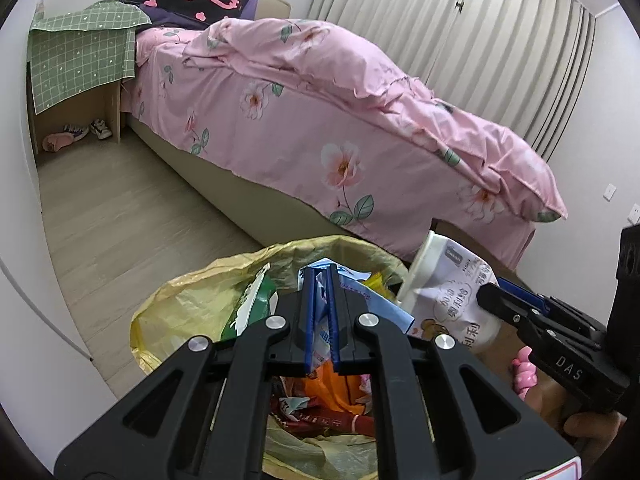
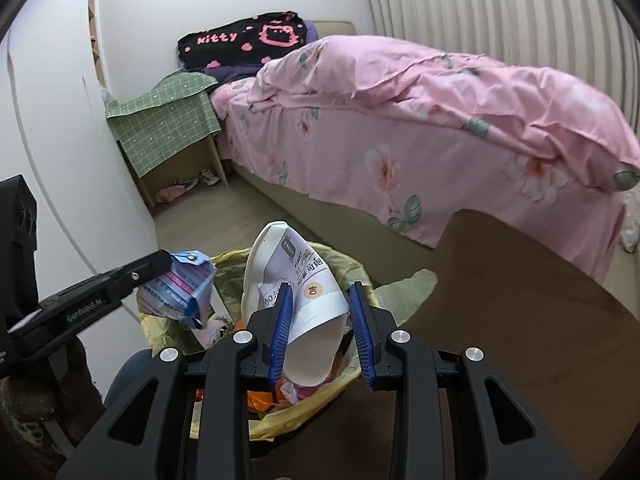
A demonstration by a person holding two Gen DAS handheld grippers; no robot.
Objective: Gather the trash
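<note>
A trash bin lined with a yellow bag point(image 1: 188, 300) stands on the floor, holding several wrappers; it also shows in the right wrist view point(image 2: 352, 268). My left gripper point(image 1: 320, 276) is shut on a blue-and-white wrapper point(image 1: 322, 320) above the bin; the wrapper shows crumpled in the right wrist view point(image 2: 180, 292). My right gripper point(image 2: 320, 294) holds a white paper cup point(image 2: 288, 280) with a printed label, tilted over the bin; the cup also shows in the left wrist view point(image 1: 448, 292).
A bed with a pink floral duvet point(image 1: 320, 92) fills the right and back. A bedside stand under a green checked cloth point(image 1: 80, 56) holds shoes below. White wall at left, curtains point(image 1: 460, 20) behind. A brown surface point(image 2: 520, 320) lies right of the bin.
</note>
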